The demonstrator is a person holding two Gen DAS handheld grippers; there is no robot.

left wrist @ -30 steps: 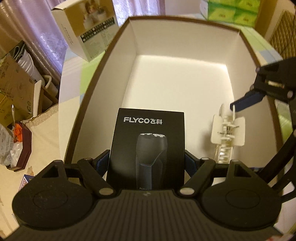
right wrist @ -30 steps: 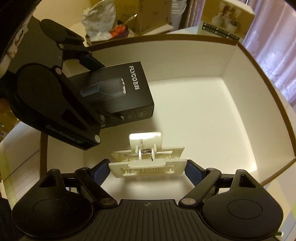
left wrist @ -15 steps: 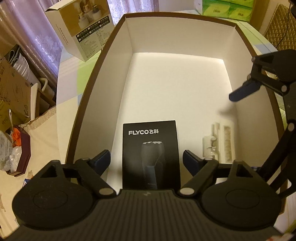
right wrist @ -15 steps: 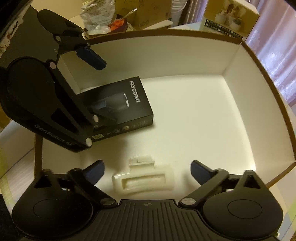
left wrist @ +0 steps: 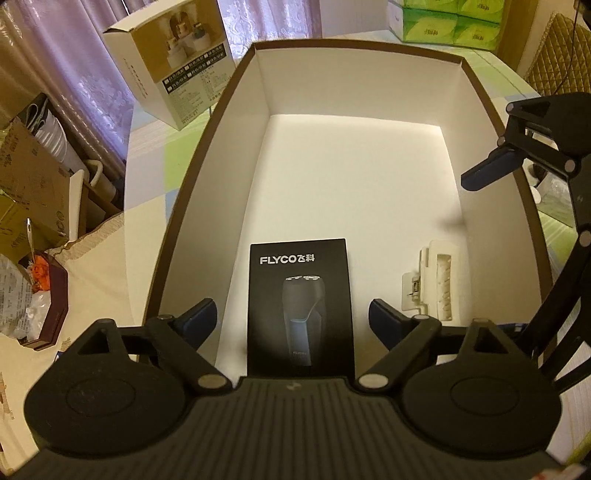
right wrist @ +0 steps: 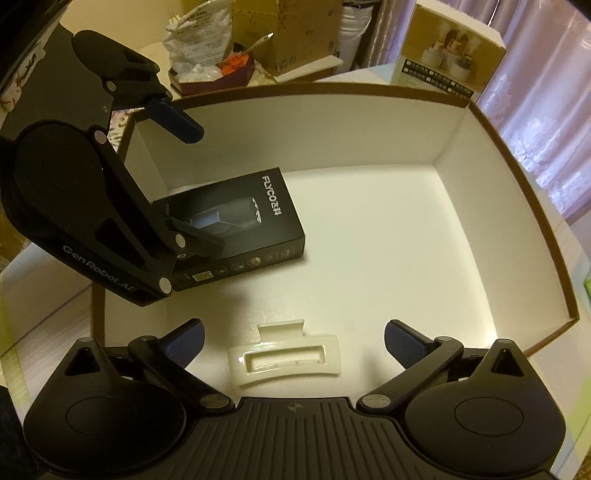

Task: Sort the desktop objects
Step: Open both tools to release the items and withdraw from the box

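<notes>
Both grippers have let go and lifted. Left gripper [left wrist: 291, 319] and right gripper [right wrist: 293, 341] gape empty above shaver box [left wrist: 299, 302] and hair clip [right wrist: 284, 363], lying apart in the tray [left wrist: 369, 177].

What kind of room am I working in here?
Probably a lived-in home room, not a lab: sheer purple curtains, stacked green tissue packs and cluttered brown cardboard cartons surround the large white-lined sorting box.
</notes>
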